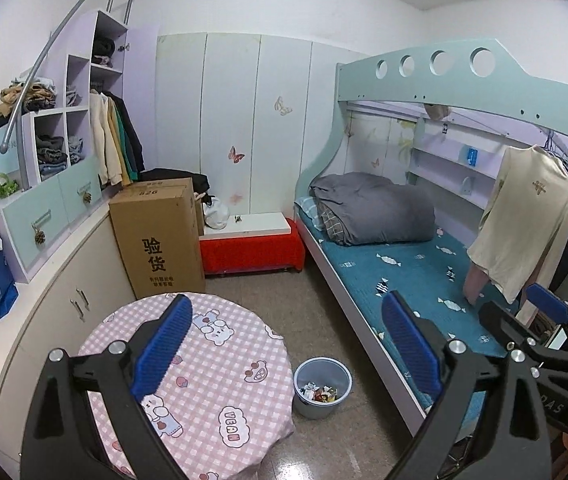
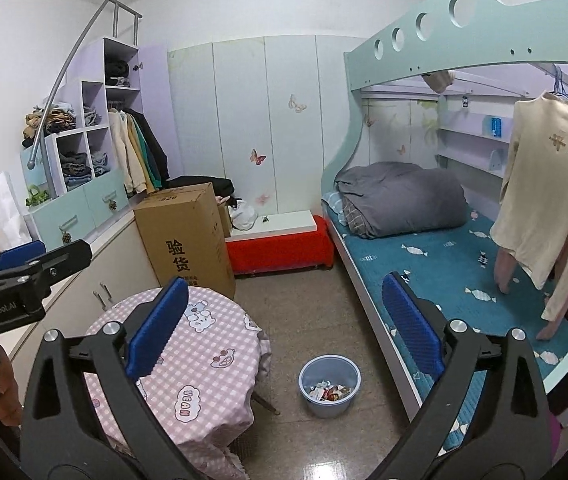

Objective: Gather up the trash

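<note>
A light blue plastic bin stands on the floor between the round table and the bed, with several colourful wrappers in its bottom. It also shows in the right wrist view. My left gripper is open and empty, held high above the table and floor. My right gripper is open and empty at a similar height. The right gripper shows at the right edge of the left wrist view. The left gripper shows at the left edge of the right wrist view.
A round table with a pink checked cloth stands at lower left. A bunk bed with a blue sheet runs along the right. A tall cardboard box, a red bench and a low cabinet line the far and left sides.
</note>
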